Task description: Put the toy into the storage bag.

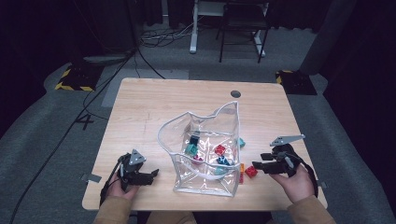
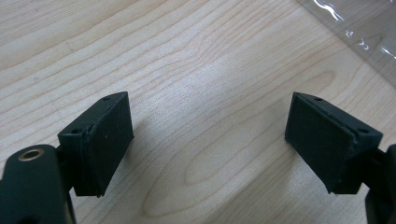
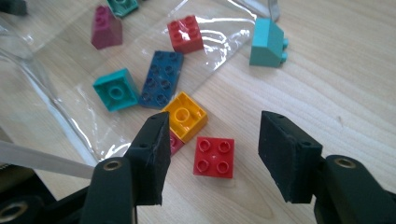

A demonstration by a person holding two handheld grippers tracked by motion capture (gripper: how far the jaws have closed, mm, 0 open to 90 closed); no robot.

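A clear plastic bag [image 1: 205,154] stands open in the middle of the wooden table [image 1: 140,107], with several coloured bricks inside. By its right corner lie a red brick [image 3: 214,156], a yellow brick [image 3: 185,115] and, farther off, a teal sloped brick [image 3: 266,43]. My right gripper [image 3: 215,128] is open just above the red brick [image 1: 251,171], one jaw on each side and neither touching it. Left of the bag, my left gripper [image 2: 208,126] is open over bare wood, with nothing between its jaws. Both my left gripper [image 1: 153,175] and my right gripper [image 1: 259,163] sit near the front edge.
Through the plastic I see a blue brick [image 3: 161,78], a teal brick [image 3: 115,89], a second red brick [image 3: 185,33] and a magenta one [image 3: 106,28]. A round cable hole [image 1: 236,94] sits at the table's far edge. Cables and furniture legs lie on the floor beyond.
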